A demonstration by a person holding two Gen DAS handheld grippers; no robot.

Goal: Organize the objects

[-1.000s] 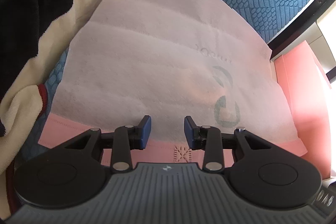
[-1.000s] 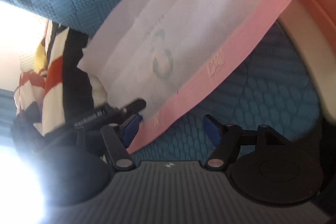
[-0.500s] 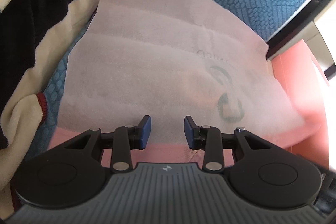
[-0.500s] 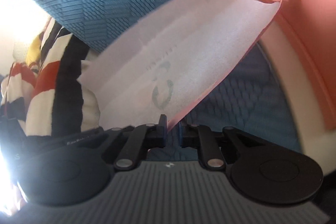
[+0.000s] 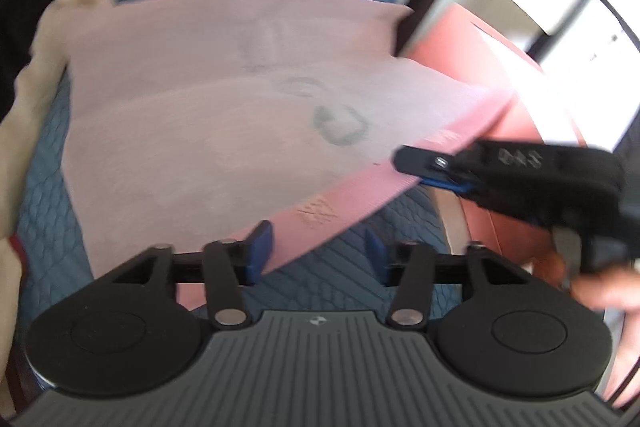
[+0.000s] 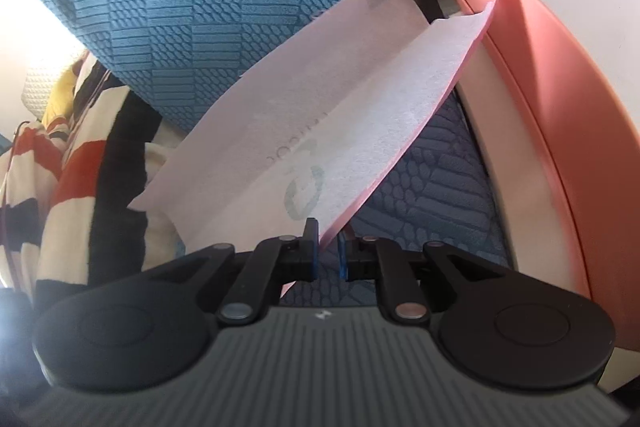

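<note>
While the right gripper (image 6: 325, 254) pinches the pink edge of the flat white fabric bag (image 6: 320, 115), the bag hangs tilted off the blue textured cushion (image 6: 192, 7), its far corner up against the orange-pink box (image 6: 560, 115). Over in the left wrist view, the left gripper (image 5: 316, 253) has its jaws opening, blue pads set apart; the bag's pink hem lies just by the left pad, nothing pressed between them. The right gripper (image 5: 436, 171) shows there too, clamped on that hem from the side. A striped blanket (image 6: 68, 163) is bunched beside the cushion.
</note>
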